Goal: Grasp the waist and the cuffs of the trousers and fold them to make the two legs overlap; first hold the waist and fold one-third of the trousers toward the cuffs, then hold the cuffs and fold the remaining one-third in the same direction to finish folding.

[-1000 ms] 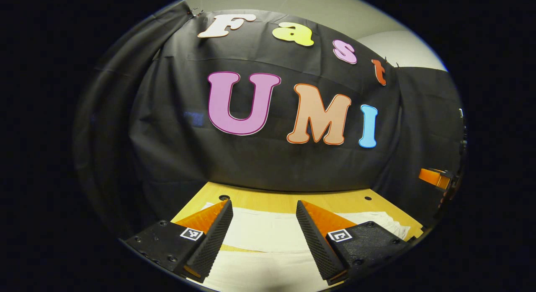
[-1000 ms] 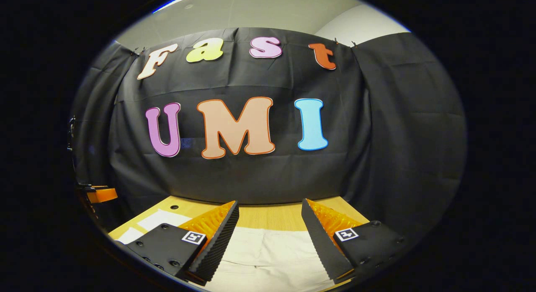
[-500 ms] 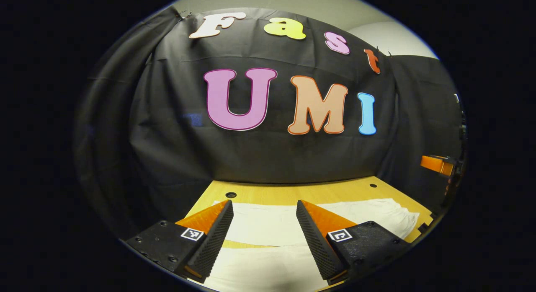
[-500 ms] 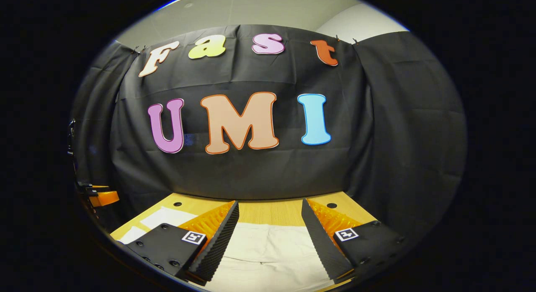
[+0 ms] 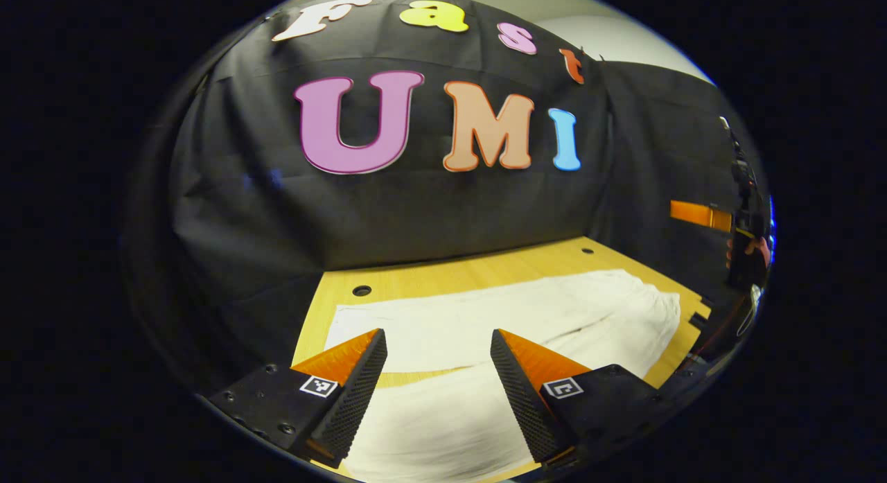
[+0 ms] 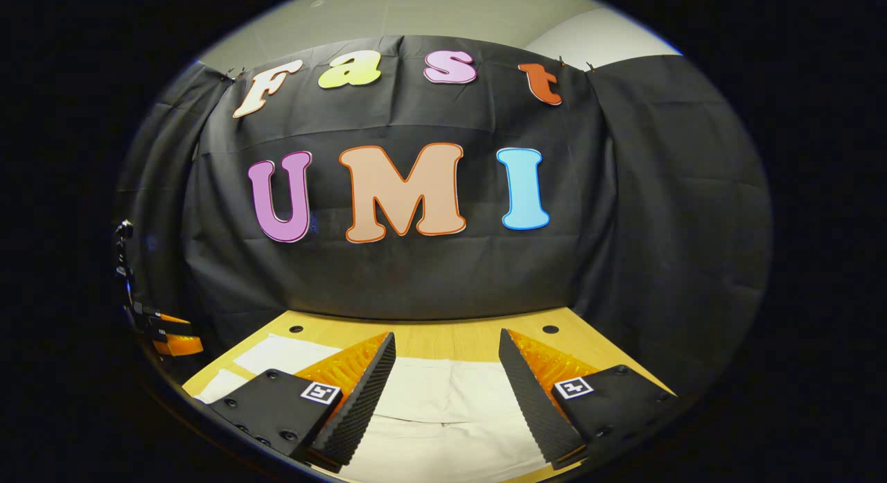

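White trousers [image 5: 499,317] lie flat on the wooden table [image 5: 478,271], their two legs stretching towards the left end with a thin strip of wood between them. My left gripper [image 5: 438,344] hovers open above the near leg, nothing between its fingers. In the right gripper view the same white trousers [image 6: 443,400] spread below my right gripper [image 6: 447,351], which also stands open and holds nothing. At the far right of the left gripper view the right gripper [image 5: 700,215] shows with a hand [image 5: 752,251] holding it. At the left edge of the right gripper view the left gripper [image 6: 177,341] appears.
The black cloth wall [image 6: 429,275] closes the back and sides of the booth close behind the table. Small round holes [image 5: 361,290] mark the tabletop near its far edge. Bare wood shows between the trousers and the wall.
The left gripper view has tilted down and swung, so much more of the table and trousers shows now. The right gripper view has dipped slightly. Both grippers stay open.
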`<state>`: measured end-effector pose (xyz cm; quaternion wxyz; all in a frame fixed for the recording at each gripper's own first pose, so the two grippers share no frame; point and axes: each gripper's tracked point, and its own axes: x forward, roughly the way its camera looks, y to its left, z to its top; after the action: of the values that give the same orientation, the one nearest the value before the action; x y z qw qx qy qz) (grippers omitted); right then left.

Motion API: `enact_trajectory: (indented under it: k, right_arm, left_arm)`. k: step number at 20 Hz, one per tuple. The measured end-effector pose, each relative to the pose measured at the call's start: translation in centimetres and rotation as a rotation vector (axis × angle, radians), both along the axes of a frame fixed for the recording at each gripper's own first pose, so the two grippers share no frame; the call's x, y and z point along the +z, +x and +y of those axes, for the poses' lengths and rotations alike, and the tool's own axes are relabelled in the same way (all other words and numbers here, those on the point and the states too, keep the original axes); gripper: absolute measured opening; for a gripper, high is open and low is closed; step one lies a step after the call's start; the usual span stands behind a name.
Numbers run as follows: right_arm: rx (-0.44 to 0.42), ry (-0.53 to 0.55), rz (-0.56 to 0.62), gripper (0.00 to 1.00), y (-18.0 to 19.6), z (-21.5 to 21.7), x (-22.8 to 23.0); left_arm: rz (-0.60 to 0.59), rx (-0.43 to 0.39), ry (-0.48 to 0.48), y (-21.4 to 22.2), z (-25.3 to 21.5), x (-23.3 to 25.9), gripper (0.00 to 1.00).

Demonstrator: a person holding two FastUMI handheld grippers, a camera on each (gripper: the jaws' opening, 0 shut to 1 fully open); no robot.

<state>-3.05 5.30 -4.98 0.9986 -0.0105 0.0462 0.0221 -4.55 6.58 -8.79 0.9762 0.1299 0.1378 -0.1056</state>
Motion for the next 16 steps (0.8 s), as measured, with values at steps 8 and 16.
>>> enact_trajectory:
  k: [8, 16]
  right_arm:
    - [-0.007, -0.005, 0.053, 0.96, -1.7, 0.7, -2.5]
    - [-0.04, -0.026, 0.079, 0.96, -3.8, -0.6, -3.6]
  left_arm:
    - [0.365, -0.224, 0.279, -5.9, 3.8, -9.8, 0.92]
    - [0.709, -0.472, 0.508, -9.6, 5.3, -18.7, 0.89]
